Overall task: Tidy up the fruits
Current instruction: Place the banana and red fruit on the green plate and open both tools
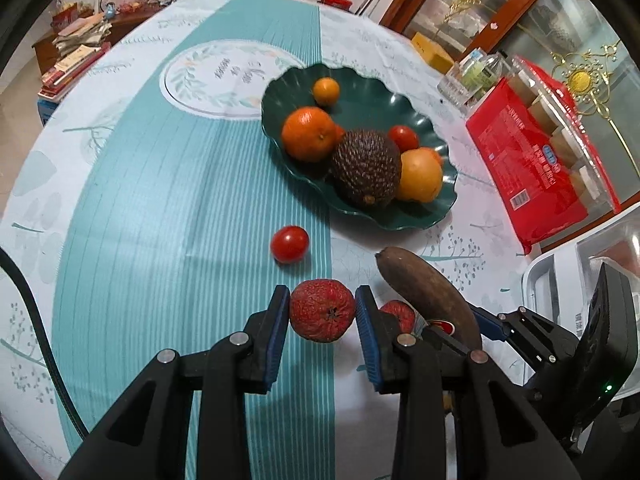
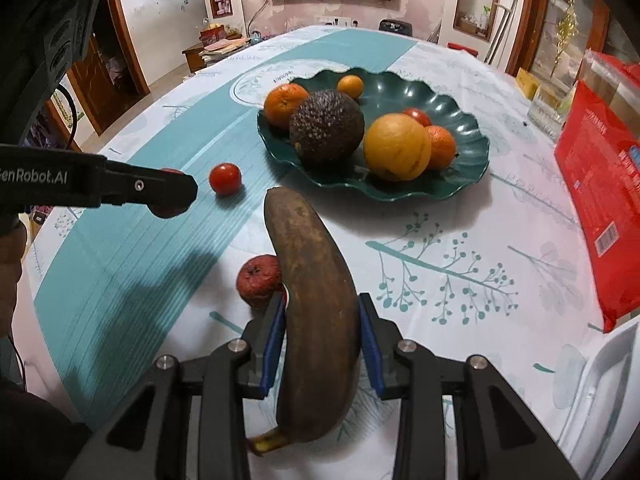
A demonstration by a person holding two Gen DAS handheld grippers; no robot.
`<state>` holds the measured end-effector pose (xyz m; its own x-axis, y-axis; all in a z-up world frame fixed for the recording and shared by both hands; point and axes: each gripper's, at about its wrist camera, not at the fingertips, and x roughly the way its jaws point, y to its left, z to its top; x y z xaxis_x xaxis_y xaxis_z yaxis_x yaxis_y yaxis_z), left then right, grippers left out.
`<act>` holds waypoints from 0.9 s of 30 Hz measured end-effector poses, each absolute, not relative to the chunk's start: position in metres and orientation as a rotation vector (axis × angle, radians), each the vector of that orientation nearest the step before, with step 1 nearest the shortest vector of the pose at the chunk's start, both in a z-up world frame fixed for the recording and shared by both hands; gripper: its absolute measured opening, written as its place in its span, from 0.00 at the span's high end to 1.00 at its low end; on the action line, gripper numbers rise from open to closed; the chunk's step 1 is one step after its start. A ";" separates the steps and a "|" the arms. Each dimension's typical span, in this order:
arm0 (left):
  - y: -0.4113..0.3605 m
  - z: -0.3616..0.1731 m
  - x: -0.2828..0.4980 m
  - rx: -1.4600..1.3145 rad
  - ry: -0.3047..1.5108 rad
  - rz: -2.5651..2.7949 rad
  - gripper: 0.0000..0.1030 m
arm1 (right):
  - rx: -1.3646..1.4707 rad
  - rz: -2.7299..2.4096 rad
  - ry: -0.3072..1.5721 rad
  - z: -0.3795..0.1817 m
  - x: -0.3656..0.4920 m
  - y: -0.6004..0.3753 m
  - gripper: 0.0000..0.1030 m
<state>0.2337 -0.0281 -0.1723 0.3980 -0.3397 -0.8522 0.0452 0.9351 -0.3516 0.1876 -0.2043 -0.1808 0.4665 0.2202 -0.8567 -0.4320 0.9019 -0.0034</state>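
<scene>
Left gripper (image 1: pixel 322 312) is pinching a wrinkled red lychee (image 1: pixel 322 310) between its blue pads, above the teal stripe of the tablecloth (image 1: pixel 160 200). Right gripper (image 2: pixel 323 334) is clamping an overripe brown banana (image 2: pixel 316 312), tip pointing toward 12 o'clock, yellow stem toward 6. A second lychee (image 2: pixel 259 281) is lying on the cloth, touching the banana at its 9 o'clock side. A cherry tomato (image 2: pixel 225 178) is sitting loose at 10 o'clock from the banana tip. The green scalloped plate (image 2: pixel 472 160), at 1 o'clock from the tip, is holding an avocado (image 2: pixel 326 129), oranges, a yellow fruit and a tomato.
</scene>
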 end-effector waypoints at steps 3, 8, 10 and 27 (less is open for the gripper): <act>-0.021 -0.164 0.230 -0.287 1.118 -0.241 0.69 | -0.222 0.405 1.000 -0.171 0.185 -0.203 0.66; -0.008 -0.149 0.229 -0.276 1.083 -0.242 0.69 | -0.222 0.404 0.965 -0.151 0.184 -0.198 0.66; -0.005 -0.145 0.232 -0.262 1.070 -0.238 0.69 | -0.218 0.400 0.953 -0.144 0.186 -0.196 0.66; 0.011 -0.112 0.309 -0.225 0.949 -0.231 0.69 | -0.206 0.312 0.802 -0.112 0.280 -0.196 0.66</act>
<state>0.3090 0.0115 -0.1119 0.5619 -0.2918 -0.7740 0.0960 0.9524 -0.2894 0.2796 -0.1962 -0.1121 0.6532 0.1956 -0.7315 -0.3499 0.9347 -0.0626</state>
